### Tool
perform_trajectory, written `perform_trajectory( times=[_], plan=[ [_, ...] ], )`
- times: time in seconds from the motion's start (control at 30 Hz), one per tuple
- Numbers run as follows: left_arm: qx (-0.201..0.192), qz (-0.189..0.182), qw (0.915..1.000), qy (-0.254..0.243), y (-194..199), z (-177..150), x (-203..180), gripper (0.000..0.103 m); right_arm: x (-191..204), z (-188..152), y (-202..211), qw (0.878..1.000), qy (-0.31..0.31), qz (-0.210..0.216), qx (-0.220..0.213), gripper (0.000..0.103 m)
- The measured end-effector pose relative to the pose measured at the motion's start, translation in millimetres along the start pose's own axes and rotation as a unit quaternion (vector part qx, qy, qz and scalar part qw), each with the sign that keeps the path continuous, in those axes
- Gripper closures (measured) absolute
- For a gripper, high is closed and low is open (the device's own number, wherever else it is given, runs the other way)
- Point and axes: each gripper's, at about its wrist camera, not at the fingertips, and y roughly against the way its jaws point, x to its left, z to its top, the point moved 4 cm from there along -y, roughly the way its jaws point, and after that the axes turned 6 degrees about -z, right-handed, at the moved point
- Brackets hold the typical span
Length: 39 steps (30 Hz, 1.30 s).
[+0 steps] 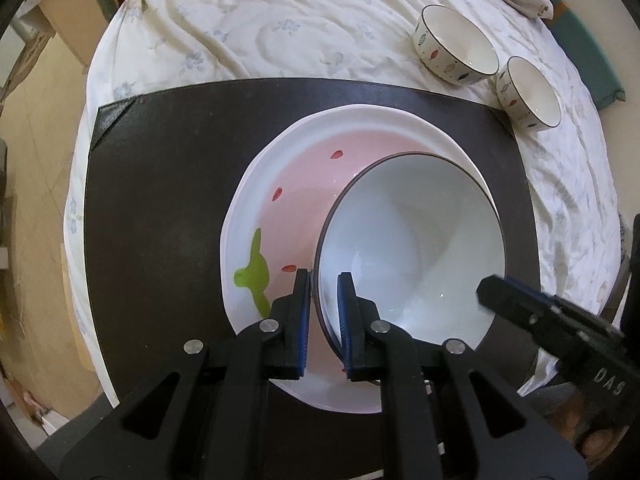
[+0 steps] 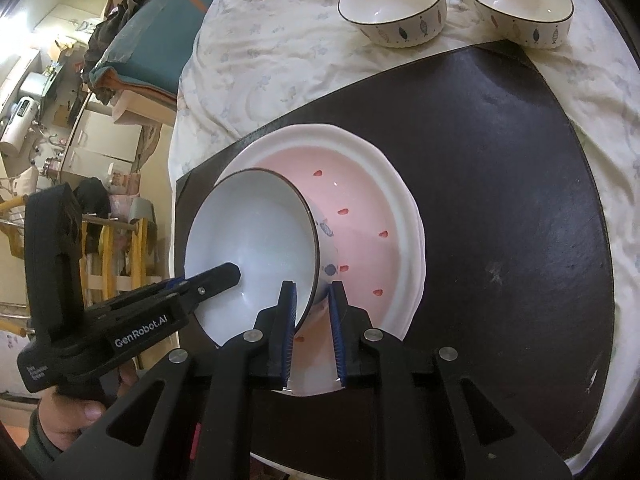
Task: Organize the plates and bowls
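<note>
Two grippers on one white bowl, tilted in pink plate.

L gripper [image 1: 324, 276] clamps bowl [image 1: 412, 240] rim, one pad inside, one outside; R gripper [image 2: 312, 286] straddles the opposite rim, pads [image 2: 289, 312] close to the wall but contact unclear, can't tell if gripping. Bowl leans on pink strawberry plate [image 1: 280, 184], stacked on white plate [image 2: 400, 184], on dark mat [image 1: 160, 184]. Farther back, 2 fish-pattern bowls [image 1: 456, 46] side by side on floral cloth [image 1: 260, 28].

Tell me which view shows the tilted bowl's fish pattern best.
The right wrist view: the bowl leans over the pink plate, baring fish marks on its outer wall. The left wrist view shows only its white inside and dark rim.
</note>
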Motion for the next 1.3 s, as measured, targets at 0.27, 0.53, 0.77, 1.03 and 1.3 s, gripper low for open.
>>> perform_trajectory(
  times=[0.27,0.53,0.77,1.03,1.3],
  plan=[
    [-0.028,0.020,0.9994,-0.008,12,3,4,0.075,0,2,6,1.000,0.000,-0.011,-0.014,0.083],
    [-0.068,0.022,0.9970,-0.027,29,10,3,0.050,-3,5,13,0.999,-0.002,-0.021,-0.030,0.083],
    [-0.102,0.021,0.9936,-0.045,43,13,-4,0.037,-4,7,18,0.999,-0.003,-0.019,-0.038,0.083],
    [-0.139,0.033,0.9882,-0.055,64,10,-15,0.029,-6,10,31,0.998,-0.010,-0.012,-0.061,0.032],
    [-0.161,0.046,0.9844,-0.054,86,26,-39,0.006,-9,22,63,0.994,-0.023,0.017,-0.109,0.017]
  ],
)
